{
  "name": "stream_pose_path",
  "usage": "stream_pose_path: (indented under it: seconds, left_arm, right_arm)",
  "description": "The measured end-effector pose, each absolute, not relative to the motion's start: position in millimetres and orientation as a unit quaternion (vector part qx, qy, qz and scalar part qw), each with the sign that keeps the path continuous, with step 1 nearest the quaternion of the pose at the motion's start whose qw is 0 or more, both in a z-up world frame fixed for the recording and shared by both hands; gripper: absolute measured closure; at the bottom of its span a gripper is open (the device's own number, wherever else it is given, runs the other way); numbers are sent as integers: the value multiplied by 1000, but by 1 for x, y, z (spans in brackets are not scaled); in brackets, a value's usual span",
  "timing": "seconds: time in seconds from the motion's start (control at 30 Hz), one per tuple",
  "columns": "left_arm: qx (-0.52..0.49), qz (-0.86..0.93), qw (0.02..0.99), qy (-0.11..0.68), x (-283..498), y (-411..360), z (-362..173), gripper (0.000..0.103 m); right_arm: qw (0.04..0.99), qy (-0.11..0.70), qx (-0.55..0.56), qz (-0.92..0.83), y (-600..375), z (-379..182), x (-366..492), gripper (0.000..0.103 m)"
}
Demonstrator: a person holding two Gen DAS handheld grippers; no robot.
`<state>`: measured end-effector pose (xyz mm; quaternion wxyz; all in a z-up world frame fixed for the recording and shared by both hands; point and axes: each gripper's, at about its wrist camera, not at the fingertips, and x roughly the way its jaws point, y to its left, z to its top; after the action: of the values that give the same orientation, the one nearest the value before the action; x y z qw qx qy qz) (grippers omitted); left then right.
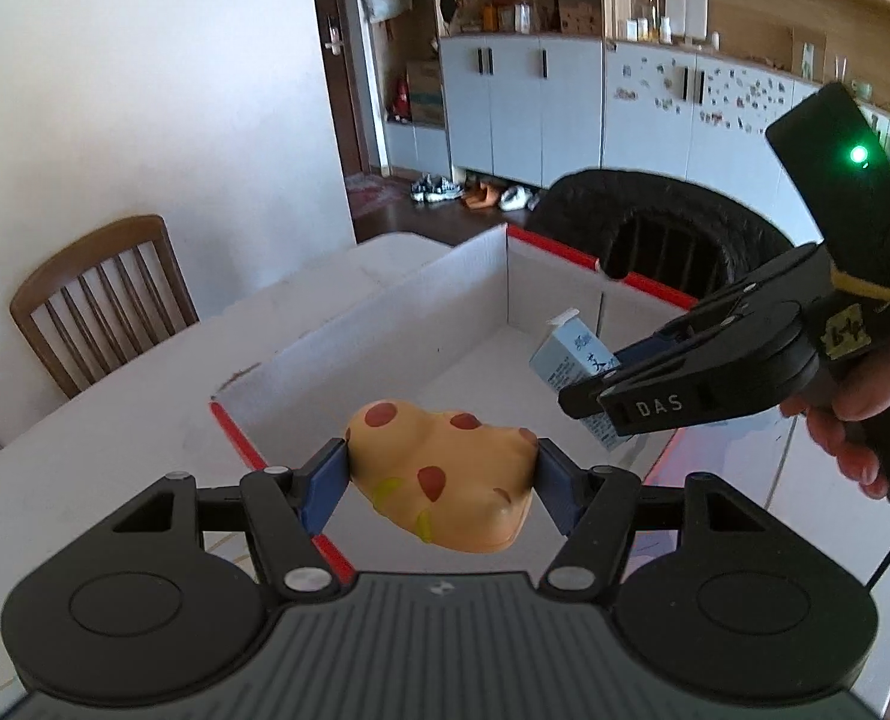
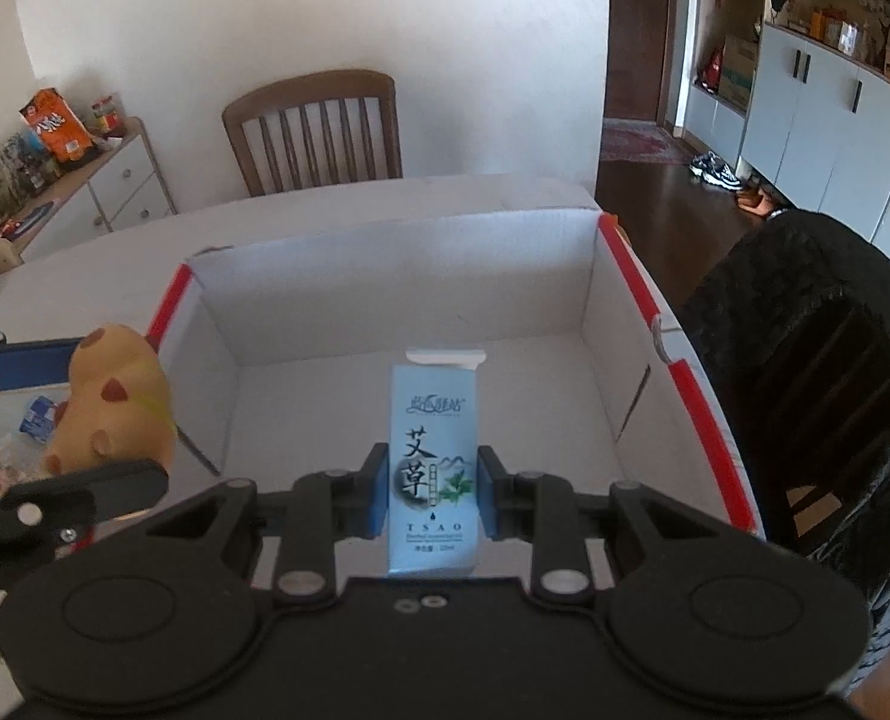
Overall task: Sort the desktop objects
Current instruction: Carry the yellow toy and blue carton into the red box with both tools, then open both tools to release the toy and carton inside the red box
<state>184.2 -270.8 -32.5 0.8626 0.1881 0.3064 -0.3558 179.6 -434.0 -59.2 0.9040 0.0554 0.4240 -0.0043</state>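
While the white cardboard box with red-edged flaps (image 2: 409, 276) looks bare inside, the left tongs (image 1: 442, 471) grip a yellow spotted rubber toy (image 1: 445, 474) over its near edge and the right tongs (image 2: 432, 489) clamp a pale blue carton (image 2: 433, 462) above it, so 2 drops remain, plus small clutter on the white surface (image 2: 1, 450).

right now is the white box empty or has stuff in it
Empty: the white box shows only bare floor; the blue carton sits clamped in the right hand-held gripper.

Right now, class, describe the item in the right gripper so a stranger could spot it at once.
Find the white cardboard box with red edges on the table. Over its open top, the right gripper clamps a slim carton. It is pale blue with black Chinese characters and green leaves, unlike the yellow red-spotted toy held beside it.
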Motion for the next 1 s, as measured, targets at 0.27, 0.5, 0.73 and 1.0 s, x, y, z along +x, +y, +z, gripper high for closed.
stream_pose_path:
  seconds: [0.27, 0.5, 0.73, 1.0]
  left_arm:
    - [228, -358, 837, 346, 210, -299, -61, 37]
    - [243, -360, 818, 378, 226, -318, -81, 37]
    - [240, -349, 808, 411, 246, -326, -92, 37]
    - [266, -347, 789, 432, 255, -337, -102, 37]
  right_arm:
    - [893, 448, 38, 1, -441, -81, 199, 75]
    - [882, 470, 37, 6, -448, -96, 214, 75]
    - [871, 490, 36, 15, -451, -108, 226, 75]
    - [857, 513, 31, 22, -449, -112, 236, 75]
